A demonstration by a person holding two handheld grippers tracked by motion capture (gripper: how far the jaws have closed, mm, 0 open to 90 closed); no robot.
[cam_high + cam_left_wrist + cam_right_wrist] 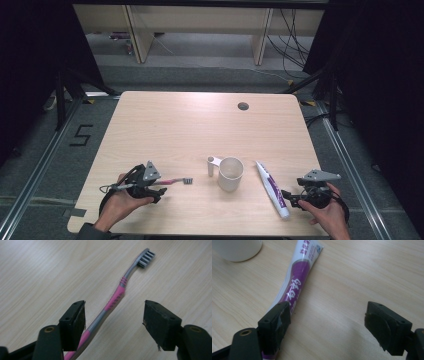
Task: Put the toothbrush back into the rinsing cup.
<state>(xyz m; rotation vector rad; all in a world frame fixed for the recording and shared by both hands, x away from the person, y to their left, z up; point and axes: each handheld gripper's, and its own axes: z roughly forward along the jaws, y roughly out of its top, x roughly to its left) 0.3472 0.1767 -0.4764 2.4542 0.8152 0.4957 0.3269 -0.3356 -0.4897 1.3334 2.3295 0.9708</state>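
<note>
A white mug (pixel 230 174) stands upright near the table's (pixel 165 130) middle, handle to the left; a dark round hole (pixel 243 106) sits toward the far right edge.

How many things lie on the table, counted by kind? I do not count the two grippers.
Toothbrush: 1
Mug: 1
Toothpaste tube: 1
Total: 3
</note>
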